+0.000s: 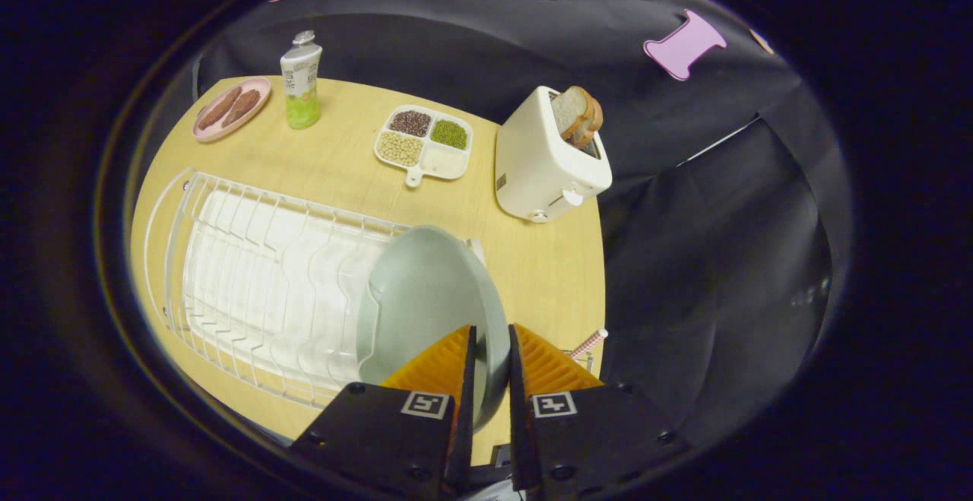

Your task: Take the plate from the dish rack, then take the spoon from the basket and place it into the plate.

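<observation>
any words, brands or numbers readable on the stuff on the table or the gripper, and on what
Bottle: printed label, too small and blurred to read.
Toaster: small side sticker, unreadable.
Gripper, fingers clamped on the plate rim: two square coded tags, patterns, no words.
Nothing legible.

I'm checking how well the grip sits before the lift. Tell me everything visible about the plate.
The plate is round, pale grey-green and smooth, seemingly glazed ceramic or plastic, with a shallow bowl and a raised rim. It stands on edge, tilted, at the near end of the white wire dish rack, hollow side facing the rack. The gripper has its jaws closed on the rim, one finger on each face. Whether the plate touches the rack wires cannot be told. Nothing lies in it.
</observation>
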`<state>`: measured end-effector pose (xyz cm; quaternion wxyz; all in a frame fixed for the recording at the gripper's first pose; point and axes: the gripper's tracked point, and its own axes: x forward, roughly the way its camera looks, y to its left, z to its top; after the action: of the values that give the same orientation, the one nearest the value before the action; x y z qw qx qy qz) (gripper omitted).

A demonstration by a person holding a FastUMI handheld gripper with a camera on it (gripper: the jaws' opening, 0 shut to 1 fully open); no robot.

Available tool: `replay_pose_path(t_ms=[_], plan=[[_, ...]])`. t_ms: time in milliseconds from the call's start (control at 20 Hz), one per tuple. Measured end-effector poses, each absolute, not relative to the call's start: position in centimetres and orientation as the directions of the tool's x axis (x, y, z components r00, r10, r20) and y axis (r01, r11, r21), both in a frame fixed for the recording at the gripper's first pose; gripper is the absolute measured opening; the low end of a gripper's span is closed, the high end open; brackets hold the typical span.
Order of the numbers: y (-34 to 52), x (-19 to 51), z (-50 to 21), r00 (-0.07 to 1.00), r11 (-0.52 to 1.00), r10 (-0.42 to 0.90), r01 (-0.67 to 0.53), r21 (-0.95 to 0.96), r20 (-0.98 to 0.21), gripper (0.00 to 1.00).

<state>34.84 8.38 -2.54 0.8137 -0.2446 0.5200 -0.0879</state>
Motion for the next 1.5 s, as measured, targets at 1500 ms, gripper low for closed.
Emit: replay_pose_path(t_ms=[1500], plan=[[13.2,16.9,-1.1,0.699,0.989,0.029,-0.124,-0.081,-0.714,0.14]])
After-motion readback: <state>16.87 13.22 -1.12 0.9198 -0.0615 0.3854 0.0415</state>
